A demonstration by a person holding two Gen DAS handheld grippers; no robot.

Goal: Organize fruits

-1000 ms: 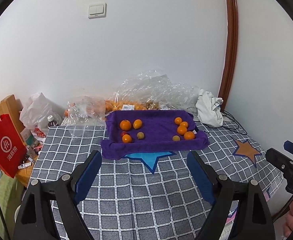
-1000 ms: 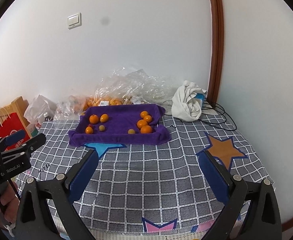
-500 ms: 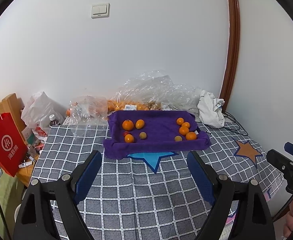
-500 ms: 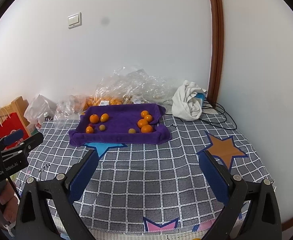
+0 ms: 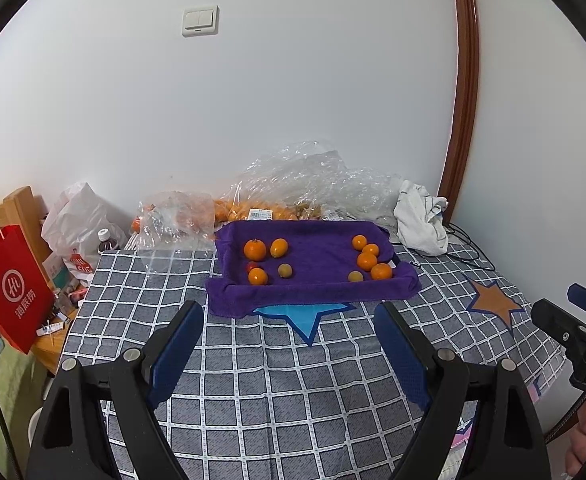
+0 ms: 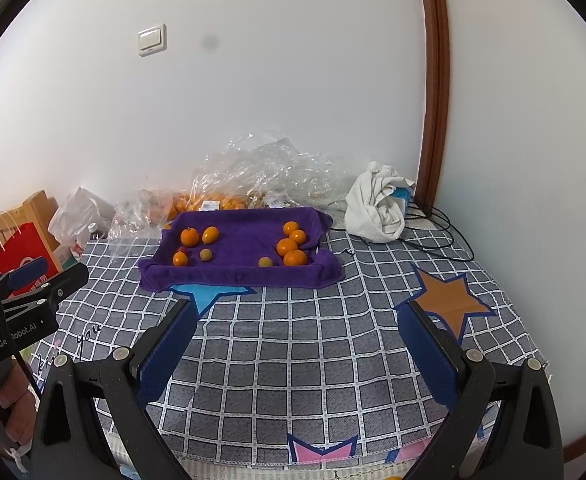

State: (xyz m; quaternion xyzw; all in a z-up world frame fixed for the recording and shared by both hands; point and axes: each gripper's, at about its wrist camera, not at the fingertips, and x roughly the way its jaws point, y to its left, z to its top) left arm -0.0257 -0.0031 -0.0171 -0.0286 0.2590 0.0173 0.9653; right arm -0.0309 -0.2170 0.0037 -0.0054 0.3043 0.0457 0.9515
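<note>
Now, left gripper [image 5: 289, 322]: jaws spread wide with nothing between them, held above the checked bedcover [image 5: 293, 380], well short of the tray.
Right gripper [image 6: 297, 320]: likewise wide apart and holding nothing, over the near part of the same cover; its tip also shows at the right edge of the left wrist view.
Purple tray [image 5: 313, 292]: a cloth-lined, shallow tray lying flat toward the far side of the cover, its front edge overlapping a blue star print [image 5: 305, 314].
Left cluster of fruit [image 5: 265, 260]: two orange ones side by side at the back, a third orange one in front with a small red one touching it, and a dull yellowish one just beside them.
Right cluster of fruit [image 5: 369, 260]: four orange ones bunched against the right wall, with a pale one [image 5: 355, 276] just in front (apart from the left cluster by a bare purple strip).
Clear plastic bags [image 5: 313, 184]: crumpled behind the tray against the wall, more orange fruit inside.
White cloth [image 5: 421, 220]: bunched up right of the tray.
Red paper bag [image 5: 9, 284]: standing off the cover's left edge.
</note>
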